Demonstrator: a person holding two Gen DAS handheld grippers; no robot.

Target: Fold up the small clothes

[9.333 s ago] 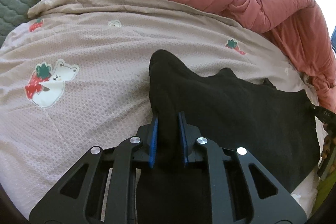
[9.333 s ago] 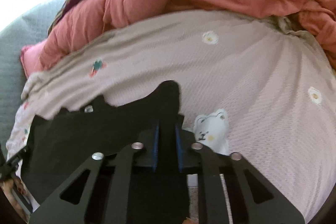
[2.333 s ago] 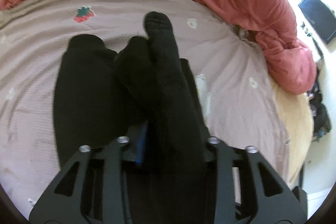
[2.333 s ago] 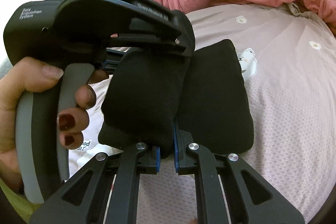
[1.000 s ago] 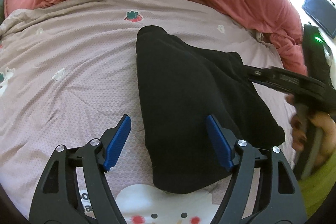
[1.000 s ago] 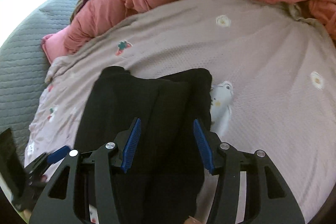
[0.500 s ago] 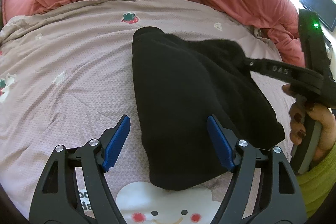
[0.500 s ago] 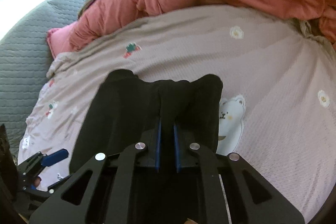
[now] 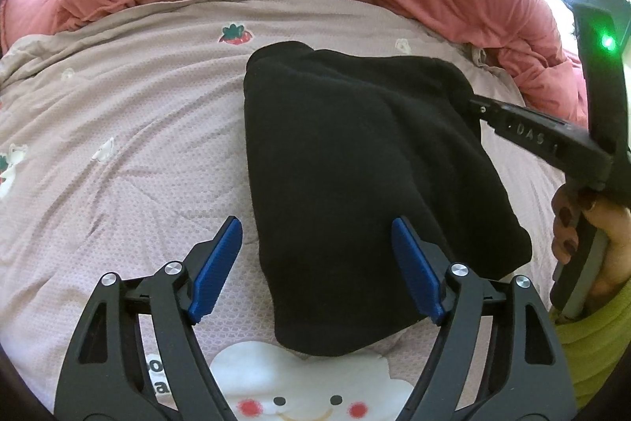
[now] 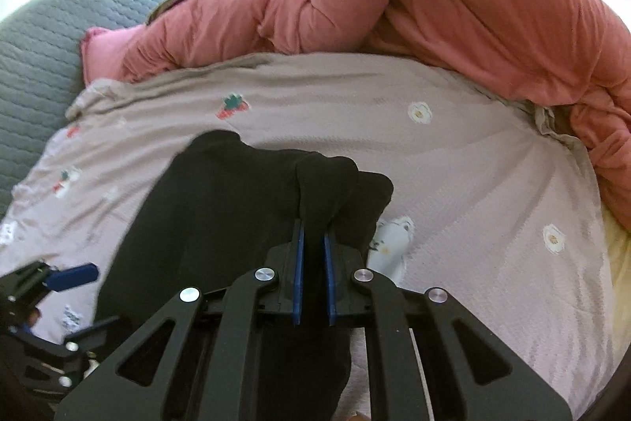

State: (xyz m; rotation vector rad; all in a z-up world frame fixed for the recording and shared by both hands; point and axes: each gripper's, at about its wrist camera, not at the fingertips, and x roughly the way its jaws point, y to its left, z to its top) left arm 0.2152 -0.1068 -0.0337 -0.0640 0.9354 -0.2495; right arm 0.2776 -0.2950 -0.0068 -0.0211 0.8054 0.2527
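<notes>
- A folded black fleece garment [image 9: 355, 192] lies mid-bedsheet [image 9: 118, 145], soft, light, floppy.
- Right gripper [image 10: 311, 251] pinches its edge at the garment's 3 o'clock.
- Left gripper [image 9: 315, 263], fingers spread, hovers at 6 o'clock; best grabbed along thick folded edges.

right tongs [image 9: 471, 101] tips buried in black garment [image 9: 355, 184], left tongs [image 10: 59, 306] blurred

Black claw [image 9: 315, 267] arms, silver screws, blue pads [image 9: 215, 269]; dark-red nails, yellow-green sleeve [image 9: 591, 350].
</notes>
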